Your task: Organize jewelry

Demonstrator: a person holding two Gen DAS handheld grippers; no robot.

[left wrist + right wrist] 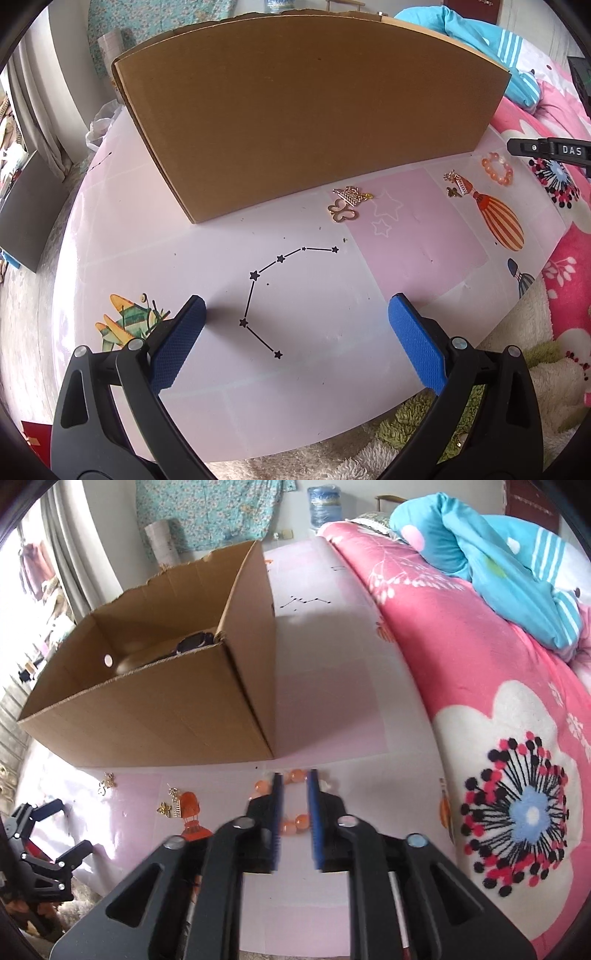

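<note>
Right gripper (294, 801) slightly spread over orange bead bracelet (295, 821), not pinching yet. Left gripper (295, 325) spread wide, idle. Charms (345, 206) not boxed; cardboard box (166, 701) holds something dark.

A pale pink printed mat (417, 229) carries everything, spread over a fluffy cream-and-green rug (424, 435) and lying just beside a pink floral quilt (498, 701). Its surface shows a black star constellation, an orange striped balloon and a cartoon plane. An open cardboard box (295, 122) stands on the far half of the mat. In front of the box lie a gold butterfly charm (341, 213) touching a rhinestone pendant (349, 195), a second small cluster of gold charms (456, 184) to their right, and an orange bead bracelet (496, 168) near the box's right corner.
</note>
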